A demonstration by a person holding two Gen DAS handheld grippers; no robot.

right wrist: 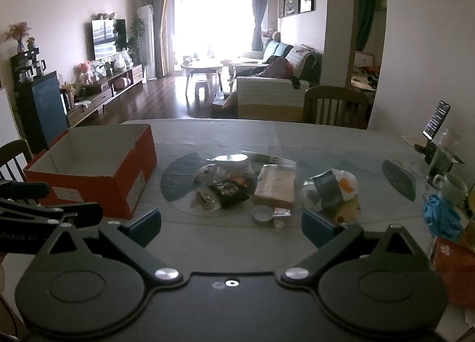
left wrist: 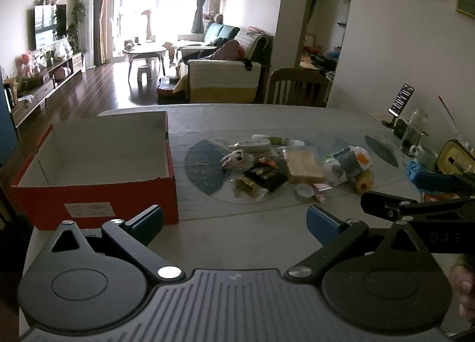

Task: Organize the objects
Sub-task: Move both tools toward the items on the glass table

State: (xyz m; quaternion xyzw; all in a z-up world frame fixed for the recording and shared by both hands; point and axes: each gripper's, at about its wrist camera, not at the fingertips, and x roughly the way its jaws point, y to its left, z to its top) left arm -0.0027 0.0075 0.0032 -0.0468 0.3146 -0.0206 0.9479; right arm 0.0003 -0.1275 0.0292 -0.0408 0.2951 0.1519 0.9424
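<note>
An empty orange cardboard box (left wrist: 95,193) (right wrist: 89,187) stands on the left of the table. A heap of small items lies mid-table: a bagged stack of crackers (left wrist: 305,163) (right wrist: 276,186), a dark snack packet (left wrist: 265,177) (right wrist: 228,190), a white plastic bag (left wrist: 347,162) (right wrist: 329,189), a small round tin (left wrist: 304,192) (right wrist: 261,213), a tube (left wrist: 279,140) and a roll of tape (left wrist: 252,144). My left gripper (left wrist: 234,221) hovers open near the table's front edge, short of the heap. My right gripper (right wrist: 230,229) is open too, just before the tin. Neither holds anything.
At the table's right edge stand a phone on a stand (right wrist: 436,122), a glass jar (right wrist: 443,154), a mug (right wrist: 452,187), blue gloves (right wrist: 441,217) and an orange packet (right wrist: 454,264). Wooden chairs (right wrist: 332,107) stand at the far side and at the left.
</note>
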